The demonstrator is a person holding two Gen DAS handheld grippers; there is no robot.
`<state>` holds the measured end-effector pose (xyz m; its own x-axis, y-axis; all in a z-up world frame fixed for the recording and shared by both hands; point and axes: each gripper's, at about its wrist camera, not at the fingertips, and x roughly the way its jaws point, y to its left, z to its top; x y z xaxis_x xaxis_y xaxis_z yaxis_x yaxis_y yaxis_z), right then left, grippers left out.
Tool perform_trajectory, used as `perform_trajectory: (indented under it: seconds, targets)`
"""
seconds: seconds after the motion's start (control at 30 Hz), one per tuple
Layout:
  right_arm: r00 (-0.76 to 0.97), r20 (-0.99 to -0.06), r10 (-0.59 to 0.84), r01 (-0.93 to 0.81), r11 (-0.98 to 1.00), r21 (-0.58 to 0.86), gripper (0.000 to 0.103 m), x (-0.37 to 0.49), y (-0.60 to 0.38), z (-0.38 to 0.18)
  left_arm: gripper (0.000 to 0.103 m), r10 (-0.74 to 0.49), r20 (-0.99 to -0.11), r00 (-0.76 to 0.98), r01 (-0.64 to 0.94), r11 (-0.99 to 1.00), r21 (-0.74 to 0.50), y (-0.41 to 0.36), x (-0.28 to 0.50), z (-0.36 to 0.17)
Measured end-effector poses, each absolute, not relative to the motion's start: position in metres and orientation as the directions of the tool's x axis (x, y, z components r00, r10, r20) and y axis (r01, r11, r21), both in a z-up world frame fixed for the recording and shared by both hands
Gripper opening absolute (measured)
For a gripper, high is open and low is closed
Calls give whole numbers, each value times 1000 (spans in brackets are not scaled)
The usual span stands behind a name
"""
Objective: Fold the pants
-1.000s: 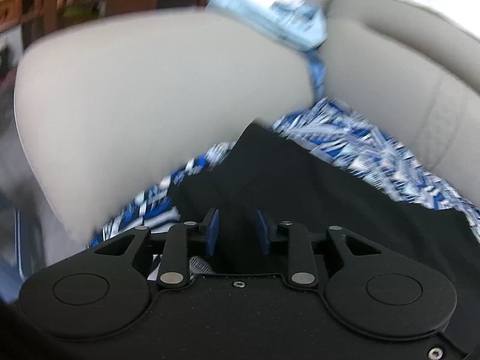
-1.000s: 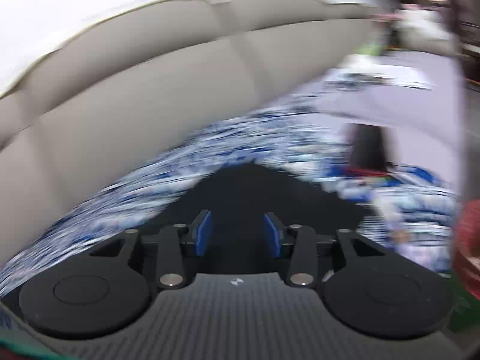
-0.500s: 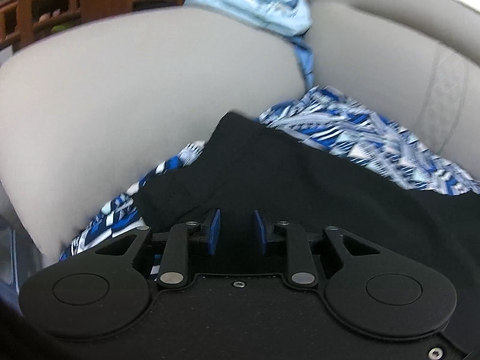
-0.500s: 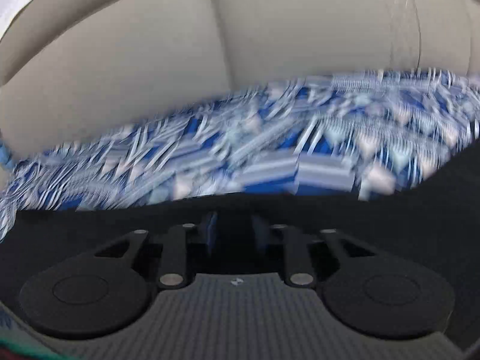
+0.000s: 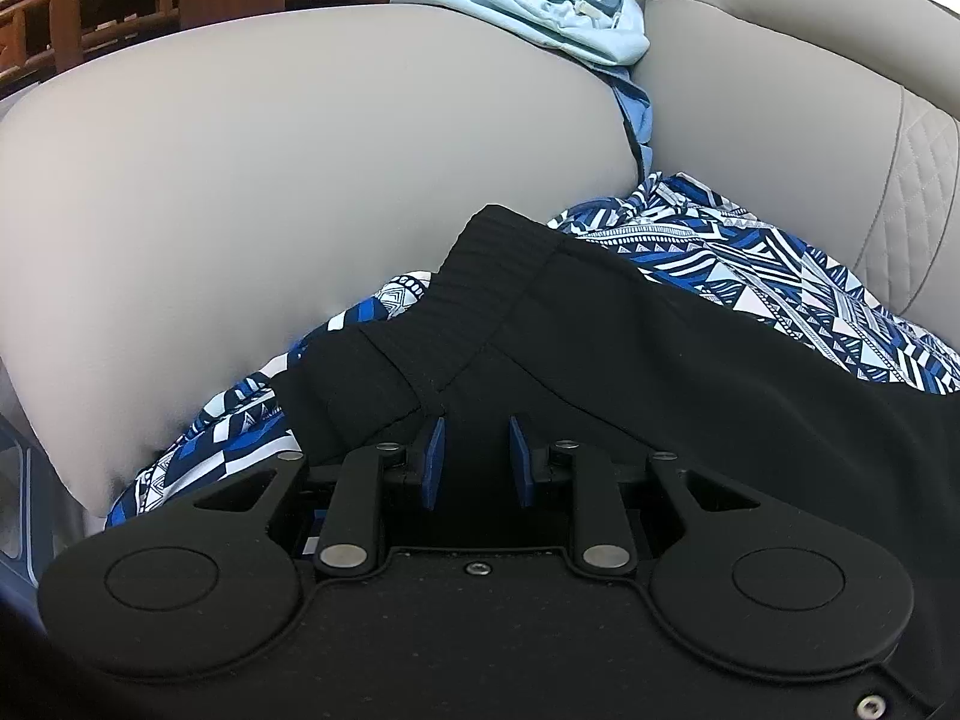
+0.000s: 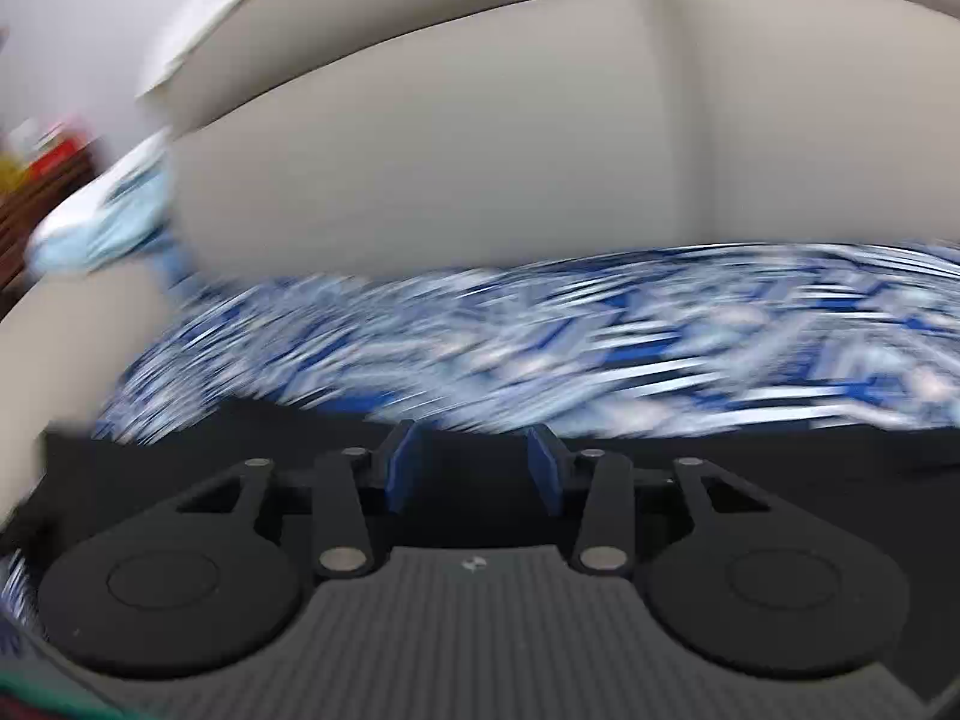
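The black pants (image 5: 630, 348) lie on a blue patterned cloth (image 5: 780, 276) on the sofa (image 5: 300, 168), waistband at the far left. The left tongs (image 5: 474, 459) stand a little apart over the fabric, pinching nothing. The right tongs (image 6: 474, 468) have just been opening and stand spread at the pants' far edge.

Left gripper (image 5: 475, 462) pointed toward twelve o'clock in its own view, tilted downward. Its two blue pads (image 5: 433, 462) stood upright with a narrow gap between them, one at eleven o'clock and one at one o'clock of the body. The black pants (image 5: 660, 372) lay right at the tips. Whether the pads pinched them could not be told.

Over to the right gripper (image 6: 474, 474): also angled down, fingers toward twelve o'clock, its view smeared. Its jaws had just been opening, and the pads (image 6: 401, 474) stood well apart. The black pants lay under the gap, and neither pad pressed on them.
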<state>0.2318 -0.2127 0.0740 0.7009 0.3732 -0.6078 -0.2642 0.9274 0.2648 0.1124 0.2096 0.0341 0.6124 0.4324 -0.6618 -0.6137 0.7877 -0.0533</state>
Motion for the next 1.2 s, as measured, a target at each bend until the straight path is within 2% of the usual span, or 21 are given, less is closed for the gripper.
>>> perform_trajectory:
  seconds: [0.07,0.1,0.13,0.2,0.27,0.3,0.33,0.37,0.47,0.53,0.6,0.63,0.7,0.8,0.87,1.0,1.07,1.13,1.2]
  targets:
    - [659,-616,432,-356,900,251,68,229,-177,67,23,432,-652,622,-619,782,-72,210,108,38]
    - [649,-619,442,-393,892,225,74,228,-157,64,23,432,-643,633,-614,785,-77,209,106,40]
    - [649,-623,436,-415,890,190,83,226,-140,61,23,436,-629,644,-609,790,-76,208,103,43]
    - [674,-624,394,-412,902,125,91,232,-114,52,23,448,-601,662,-597,800,-61,205,97,48]
    - [681,-636,362,-380,918,116,69,241,-96,43,24,444,-593,672,-597,799,-77,206,90,50]
    - [697,-621,358,-364,923,124,45,244,-92,41,25,433,-593,679,-596,796,-101,207,85,50]
    - [710,-609,353,-360,925,117,28,246,-88,40,29,421,-592,688,-598,790,-133,210,79,48]
    - [705,-616,352,-355,927,122,5,252,-85,38,35,414,-587,696,-605,778,-170,213,73,46]
    - [697,-603,388,-369,915,162,3,256,-79,39,41,456,-571,683,-648,739,-184,218,63,38]
    - [709,-596,377,-369,918,142,2,257,-76,36,41,478,-567,671,-659,736,-159,222,66,33]
    - [721,-589,365,-359,924,134,2,256,-75,35,16,478,-565,673,-655,739,-156,229,72,30]
    - [728,-585,358,-350,927,133,2,257,-75,35,12,478,-565,672,-654,742,-150,232,75,30]
    - [739,-578,345,-329,934,137,2,264,-73,37,10,481,-546,686,-655,735,-174,239,78,37]
    - [741,-562,368,-314,929,194,2,277,-72,42,10,531,-518,670,-675,726,-130,239,81,46]
    - [738,-559,378,-305,926,223,2,283,-70,44,10,530,-535,658,-679,724,-118,239,80,46]
    - [698,-622,354,-300,934,195,6,290,-58,31,11,539,-569,620,-692,718,-73,239,75,35]
    - [716,-606,346,-311,936,167,31,282,-58,32,13,531,-594,604,-701,709,-78,241,72,32]
    - [723,-583,371,-316,928,198,64,271,-66,36,14,533,-611,586,-718,690,-87,243,71,35]
    - [725,-549,416,-335,909,247,65,259,-81,40,11,538,-593,599,-725,679,-116,236,66,48]
